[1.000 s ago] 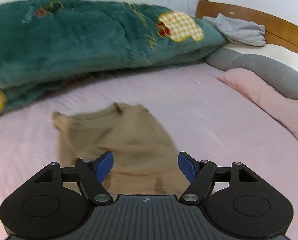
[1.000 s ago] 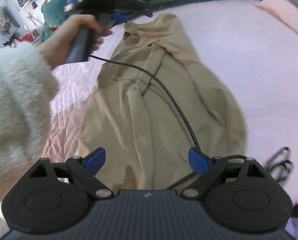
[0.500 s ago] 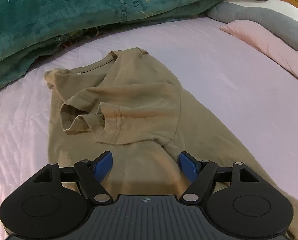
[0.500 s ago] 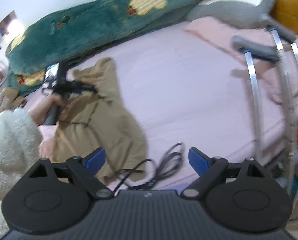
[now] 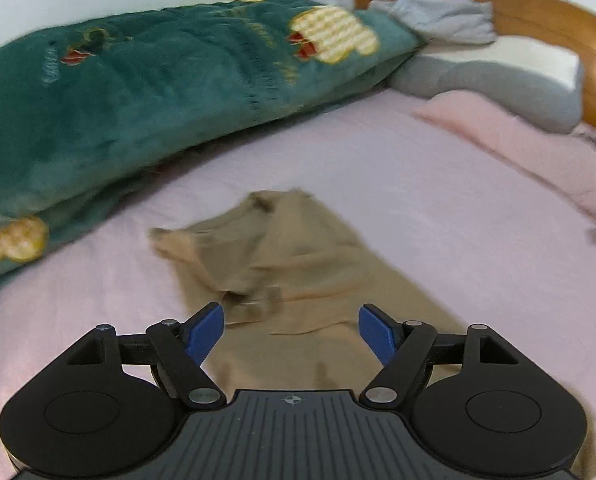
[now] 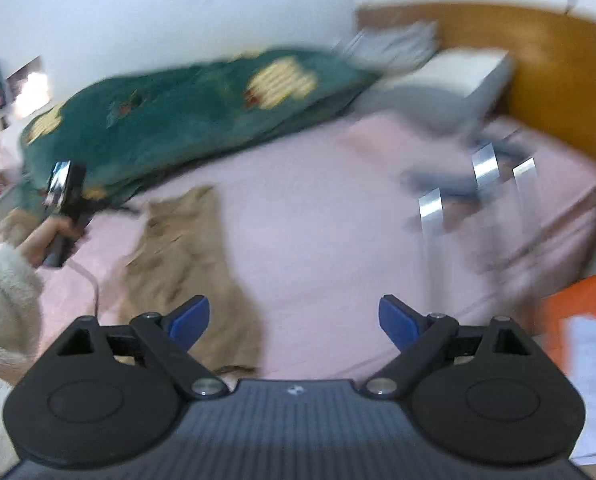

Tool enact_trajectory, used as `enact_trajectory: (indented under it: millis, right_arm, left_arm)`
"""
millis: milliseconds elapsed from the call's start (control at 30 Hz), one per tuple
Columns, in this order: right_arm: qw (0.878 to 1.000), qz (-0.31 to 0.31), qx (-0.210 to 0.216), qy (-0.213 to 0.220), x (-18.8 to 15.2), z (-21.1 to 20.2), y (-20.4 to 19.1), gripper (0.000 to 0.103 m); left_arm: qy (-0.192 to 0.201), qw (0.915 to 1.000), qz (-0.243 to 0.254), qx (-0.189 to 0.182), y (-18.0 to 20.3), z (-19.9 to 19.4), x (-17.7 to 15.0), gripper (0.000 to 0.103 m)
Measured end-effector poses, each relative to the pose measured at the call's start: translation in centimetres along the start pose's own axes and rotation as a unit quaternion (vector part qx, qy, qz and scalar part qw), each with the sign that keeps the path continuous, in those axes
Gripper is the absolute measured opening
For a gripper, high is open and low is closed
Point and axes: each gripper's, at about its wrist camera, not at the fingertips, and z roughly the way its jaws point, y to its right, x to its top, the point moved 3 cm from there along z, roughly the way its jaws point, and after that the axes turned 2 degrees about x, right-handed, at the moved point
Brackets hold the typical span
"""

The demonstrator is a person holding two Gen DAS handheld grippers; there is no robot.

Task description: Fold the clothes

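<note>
On the quilted pink bed (image 5: 438, 184), beside the plush green blanket (image 5: 145, 92), the soft tan shirt (image 5: 298, 264) lies long with one sleeve folded inward, and both the left tool (image 5: 289, 330) and right tool (image 6: 293, 320), released and empty, have pulled back since half a second ago, suggesting repositioning for another fold.

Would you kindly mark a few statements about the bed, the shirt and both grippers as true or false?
1. The left gripper is open and holds nothing. True.
2. The tan T-shirt lies on a pink bedsheet. True.
3. The right gripper is clamped on the shirt. False: it is open and holds nothing.
4. The green blanket covers the shirt. False: it lies beyond it.
</note>
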Motion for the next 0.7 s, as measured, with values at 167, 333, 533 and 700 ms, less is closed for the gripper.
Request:
enact_trajectory:
  millis: [167, 333, 533, 700]
  right_arm:
    - [0.997, 0.018, 0.015, -0.074, -3.9, 16.4, 0.5, 0.087]
    - [0.994, 0.002, 0.000, -0.113, -6.5, 22.7, -0.1, 0.070]
    - [0.993, 0.027, 0.019, -0.116, -7.1, 22.8, 0.1, 0.005]
    - [0.995, -0.063, 0.036, -0.065, -5.1, 19.2, -4.3, 0.005]
  left_arm:
    - [-0.022, 0.9976, -0.057, -0.031, 2.4, 4.3, -2.2, 0.076]
    - [-0.054, 0.9951, -0.083, 0.008, 2.3, 8.1, -4.5, 0.076]
    - [-0.022, 0.9954, -0.077, 0.052, 0.8, 6.9, -5.7, 0.076]
    - [-0.013, 0.9960, -0.070, 0.055, 0.0, 6.0, -6.5, 0.078]
